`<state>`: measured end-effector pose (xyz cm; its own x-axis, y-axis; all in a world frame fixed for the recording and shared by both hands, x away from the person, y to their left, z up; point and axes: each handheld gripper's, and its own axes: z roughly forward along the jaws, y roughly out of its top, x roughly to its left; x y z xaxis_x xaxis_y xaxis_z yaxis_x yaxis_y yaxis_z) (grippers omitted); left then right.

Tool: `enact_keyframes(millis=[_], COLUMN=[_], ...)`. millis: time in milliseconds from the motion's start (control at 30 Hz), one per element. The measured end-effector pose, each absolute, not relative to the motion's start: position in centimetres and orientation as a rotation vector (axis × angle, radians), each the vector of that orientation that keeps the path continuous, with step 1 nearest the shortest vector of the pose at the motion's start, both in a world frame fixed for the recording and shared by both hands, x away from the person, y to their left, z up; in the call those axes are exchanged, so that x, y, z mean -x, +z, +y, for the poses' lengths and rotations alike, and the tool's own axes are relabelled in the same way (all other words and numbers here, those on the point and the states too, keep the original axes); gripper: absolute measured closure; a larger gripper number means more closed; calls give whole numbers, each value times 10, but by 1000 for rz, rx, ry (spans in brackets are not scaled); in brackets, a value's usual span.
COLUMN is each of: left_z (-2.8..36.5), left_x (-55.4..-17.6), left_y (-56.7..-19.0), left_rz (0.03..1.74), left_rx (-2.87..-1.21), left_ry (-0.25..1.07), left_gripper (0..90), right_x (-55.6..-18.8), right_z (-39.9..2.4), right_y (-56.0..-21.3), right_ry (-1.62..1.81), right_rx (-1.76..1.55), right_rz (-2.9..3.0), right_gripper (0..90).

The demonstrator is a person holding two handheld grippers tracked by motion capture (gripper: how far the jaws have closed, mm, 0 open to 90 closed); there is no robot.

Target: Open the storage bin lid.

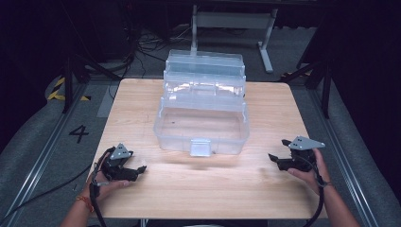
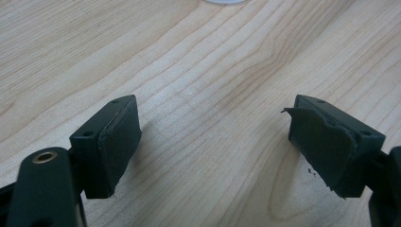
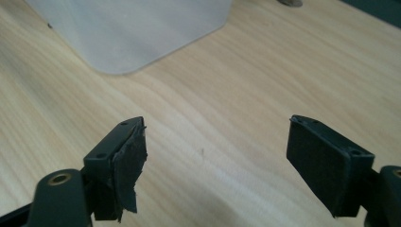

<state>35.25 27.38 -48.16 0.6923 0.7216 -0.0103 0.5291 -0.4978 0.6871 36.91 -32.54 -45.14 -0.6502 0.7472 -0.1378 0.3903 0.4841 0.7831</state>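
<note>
A clear plastic tiered box (image 1: 203, 106) stands open in the middle of the wooden table (image 1: 203, 189), its trays stepped back and its front latch (image 1: 200, 147) facing me. My left gripper (image 1: 137, 171) rests low at the table's near left, open, with bare wood between its pads (image 2: 118, 142). At the near right my right gripper (image 1: 280, 151) is held by a hand, open too, nothing between its pads (image 3: 130, 161). A corner of the box (image 3: 137, 33) lies ahead of it in the right gripper view.
The table's edges are close to both hands. Beyond the far edge stand a white metal frame (image 1: 231, 21) and cables on the grey floor. A floor marking "4" (image 1: 78, 133) lies left of the table.
</note>
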Motion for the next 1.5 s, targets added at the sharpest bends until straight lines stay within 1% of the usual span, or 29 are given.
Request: enact_keyframes(millis=[267, 400, 433, 633, 767, 800, 833, 867, 1100, 1233, 1333, 1500], left_z=[274, 274, 273, 273, 273, 273, 273, 273, 273, 272, 271, 271], left_x=[-353, -352, -352, -352, -352, -352, -352, -352, -352, -352, -351, -352], left_y=[-482, -482, -482, -482, -482, -481, -481, -481, -481, -481, -482, -482], left_rz=[954, 958, 960, 964, 971, 967, 968, 970, 972, 970, 989, 986], left_rx=[-2221, -2219, -2218, -2217, -2218, -2220, -2219, -2219, -2216, -2221, -2210, -2211], left_ry=[366, 365, 370, 371, 376, 384, 385, 386, 382, 389, 366, 370], left_gripper=[179, 176, 176, 174, 170, 170, 170, 170, 169, 162, 158, 157], right_x=[-347, -341, -340, -341, -341, -341, -341, -341, -342, -342, -342, -343], right_z=[-342, -345, -347, -348, -348, -348, -348, -348, -348, -348, -347, -348], right_y=[-477, -484, -486, -487, -487, -487, -487, -487, -487, -488, -488, -488], right_ry=[1026, 1049, 1046, 1037, 1028, 1020, 1010, 998, 995, 987, 982, 972], right_rx=[-1040, -1079, -1115, -1131, -1150, -1157, -1182, -1189, -1195, -1212, -1220, -1226], right_rz=[2298, 2312, 2337, 2335, 2325, 2320, 2309, 2307, 2304, 2298, 2295, 2294], right_gripper=[207, 193, 173, 168, 143, 129, 96, 88, 82, 55, 44, 29])
